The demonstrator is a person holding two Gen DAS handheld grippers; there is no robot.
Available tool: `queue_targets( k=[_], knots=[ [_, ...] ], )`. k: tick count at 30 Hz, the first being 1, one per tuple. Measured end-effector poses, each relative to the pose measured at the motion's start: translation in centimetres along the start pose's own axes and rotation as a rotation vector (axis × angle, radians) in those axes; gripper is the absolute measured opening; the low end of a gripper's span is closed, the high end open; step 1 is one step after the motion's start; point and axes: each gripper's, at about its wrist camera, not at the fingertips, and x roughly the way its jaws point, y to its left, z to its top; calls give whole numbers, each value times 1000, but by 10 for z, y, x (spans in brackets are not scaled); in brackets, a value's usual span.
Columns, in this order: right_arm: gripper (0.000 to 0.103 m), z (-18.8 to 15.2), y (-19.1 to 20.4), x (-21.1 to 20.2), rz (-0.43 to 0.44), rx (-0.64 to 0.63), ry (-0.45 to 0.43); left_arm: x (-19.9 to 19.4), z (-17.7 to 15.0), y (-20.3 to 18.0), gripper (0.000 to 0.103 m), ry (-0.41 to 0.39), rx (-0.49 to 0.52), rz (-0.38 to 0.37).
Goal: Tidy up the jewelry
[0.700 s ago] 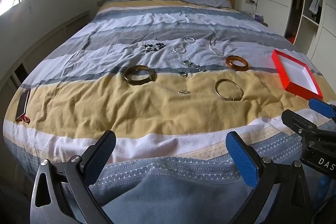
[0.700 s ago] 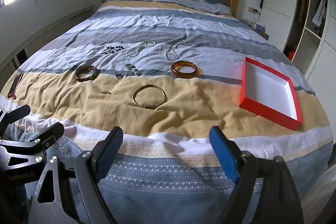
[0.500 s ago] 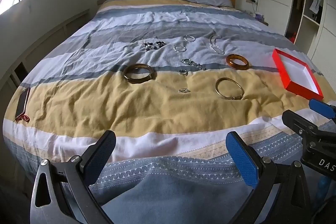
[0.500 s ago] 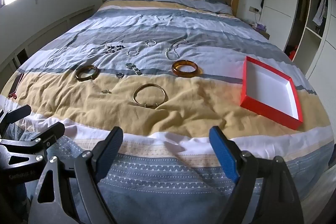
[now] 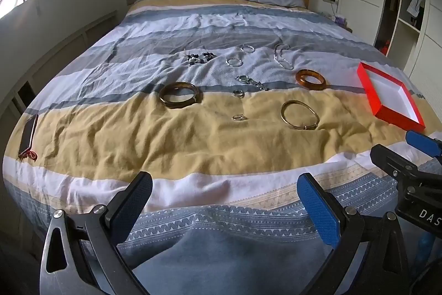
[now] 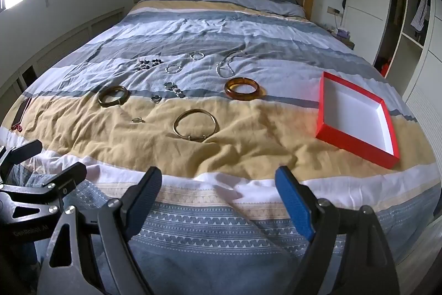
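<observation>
While both tilt downward over the bed's [image 5: 193, 156] foot, left tongs [image 5: 225, 199] and right tongs [image 6: 218, 194] stand spread, gripping nothing.

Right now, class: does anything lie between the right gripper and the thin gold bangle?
Nothing visible. Only bare, wrinkled bedspread lies between the open right gripper and the gold bangle; the other jewelry sits farther up the bed.

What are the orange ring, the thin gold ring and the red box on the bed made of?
The orange bangle looks like amber-coloured resin or glass: thick, glossy and see-through at its edges. The thin gold bangle looks like polished metal: a slim shiny hoop with a small clasp. The red box looks like cardboard: thin flat matte walls and a plain white inside. These are guesses from looks alone.
</observation>
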Motion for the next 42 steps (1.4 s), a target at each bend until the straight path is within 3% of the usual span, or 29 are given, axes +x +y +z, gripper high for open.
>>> queue_targets(
  k=[21,35,42],
  knots=[
    [84,-1,-12,2,-21,14,10,-1,6,-9,102,-9,0,3],
    [84,-4,-23,1,19,46,1,3,8,-17,102,43,12,-49],
    [84,-1,-28,5,54,49,17,7,10,-11,102,59,-22,-25]
  ],
)
